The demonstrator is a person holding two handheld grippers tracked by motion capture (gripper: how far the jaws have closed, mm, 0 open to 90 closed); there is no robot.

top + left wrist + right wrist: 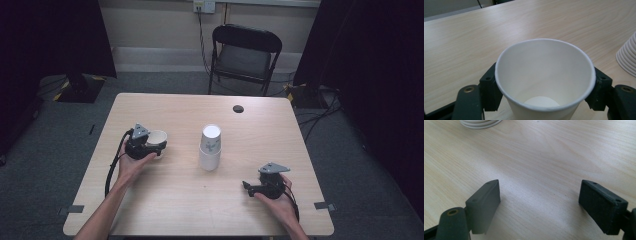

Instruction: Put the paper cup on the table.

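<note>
A white paper cup (157, 136) stands upright on the wooden table (170, 200) at the left, its mouth open and empty (544, 72). My left gripper (159, 145) (545, 92) reaches around it from the left. Its pads (490, 90) sit against the cup's two sides just under the rim. The rim is round and undented, so I see no squeeze. My right gripper (247, 188) (539, 205) rests low over bare table at the front right, open with nothing between its fingers. A stack of upside-down white cups (210, 147) (627, 60) (480, 123) stands mid-table between the two.
A small black round cap (238, 108) lies near the table's far edge. A black folding chair (245, 55) stands behind the table, with cables on the floor around it. Dark curtains hang at both sides.
</note>
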